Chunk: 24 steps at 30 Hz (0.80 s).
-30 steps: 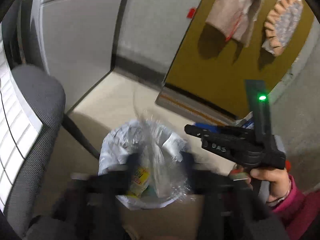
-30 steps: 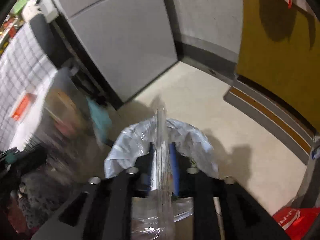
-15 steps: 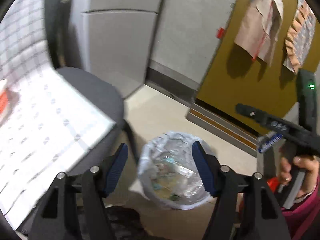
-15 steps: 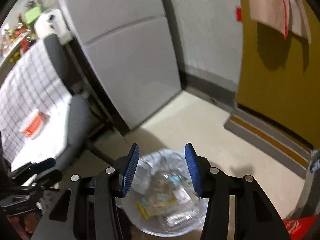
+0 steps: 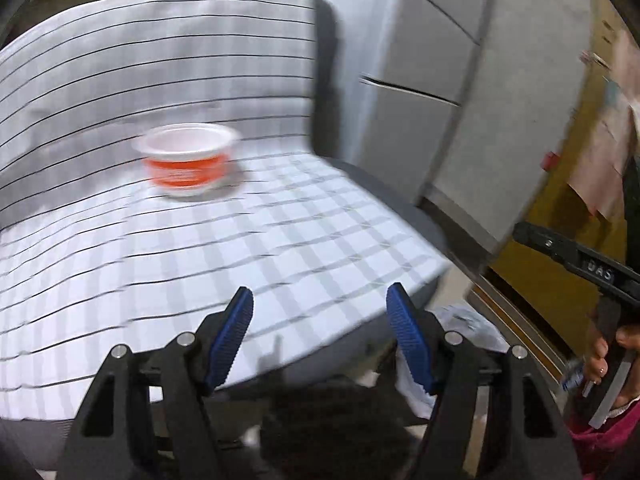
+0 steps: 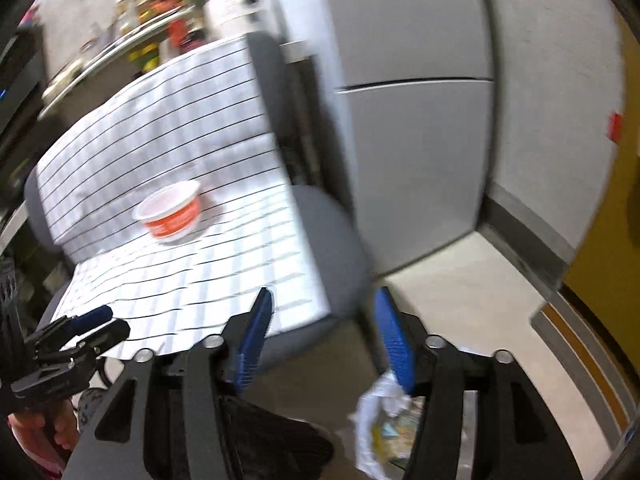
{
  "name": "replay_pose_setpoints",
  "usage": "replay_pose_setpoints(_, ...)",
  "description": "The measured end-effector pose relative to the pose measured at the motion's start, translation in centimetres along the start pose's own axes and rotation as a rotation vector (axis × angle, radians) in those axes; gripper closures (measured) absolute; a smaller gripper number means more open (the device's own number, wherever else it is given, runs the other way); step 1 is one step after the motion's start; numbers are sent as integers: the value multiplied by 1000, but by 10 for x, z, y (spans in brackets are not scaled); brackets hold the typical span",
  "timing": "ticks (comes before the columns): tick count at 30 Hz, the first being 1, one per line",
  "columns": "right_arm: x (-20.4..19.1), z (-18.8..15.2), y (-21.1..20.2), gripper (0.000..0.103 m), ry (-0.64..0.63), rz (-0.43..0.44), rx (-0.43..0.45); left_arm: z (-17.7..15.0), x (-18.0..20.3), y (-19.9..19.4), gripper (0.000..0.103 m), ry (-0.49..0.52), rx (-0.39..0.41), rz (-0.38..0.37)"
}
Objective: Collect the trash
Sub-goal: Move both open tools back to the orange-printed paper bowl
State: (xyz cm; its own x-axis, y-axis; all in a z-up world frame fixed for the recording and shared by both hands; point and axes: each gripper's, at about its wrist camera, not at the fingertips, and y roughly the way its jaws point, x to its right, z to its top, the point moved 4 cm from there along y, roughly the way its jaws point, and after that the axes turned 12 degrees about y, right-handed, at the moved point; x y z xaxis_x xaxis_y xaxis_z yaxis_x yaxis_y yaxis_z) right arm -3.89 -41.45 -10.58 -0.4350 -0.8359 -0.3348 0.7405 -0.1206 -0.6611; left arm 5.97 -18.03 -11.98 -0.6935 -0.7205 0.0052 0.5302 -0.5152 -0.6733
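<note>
Checked cloth point(image 5: 168, 248) drapes a grey chair point(image 6: 340, 236) at left, bearing an upright red-and-white cup point(image 5: 188, 159) near its backrest, while left gripper point(image 5: 320, 334) and right gripper point(image 6: 326, 332) hover jaws apart and empty over the seat's front edge, lined trash bin point(image 6: 384, 420) below on bare floor point(image 6: 472, 280) beside grey partitions point(image 6: 416, 128).

Left wrist view looks forward and slightly down along its fingers, near the chair point(image 5: 360, 208) seat with its checked cloth point(image 5: 200, 248). Right wrist view sits farther right and back, facing the same chair point(image 6: 332, 232) from its front corner, floor point(image 6: 472, 280) on its right. Both share the cloth, the orange cup point(image 5: 188, 160) point(image 6: 172, 210), grey panels point(image 5: 424, 92) point(image 6: 412, 140). Each view catches the other gripper at its edge.
</note>
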Motion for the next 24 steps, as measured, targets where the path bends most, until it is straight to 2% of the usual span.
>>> replay_pose_setpoints(9,-114,5,74,41,-156,114,-104,-17,-122,-32,35,-168,-1,261)
replay_pose_setpoints(14,-164,10,121,41,-188,170,-147,-20,-166,-37,35,-217,-14,364)
replay_pose_setpoints(19,-195,17,173,41,-183,184,-172,-19,-189,-17,35,-234,-41,373)
replay_pose_setpoints(24,-202,42,230,41,-81,173,-174,-20,-194,5,35,-230,-65,350)
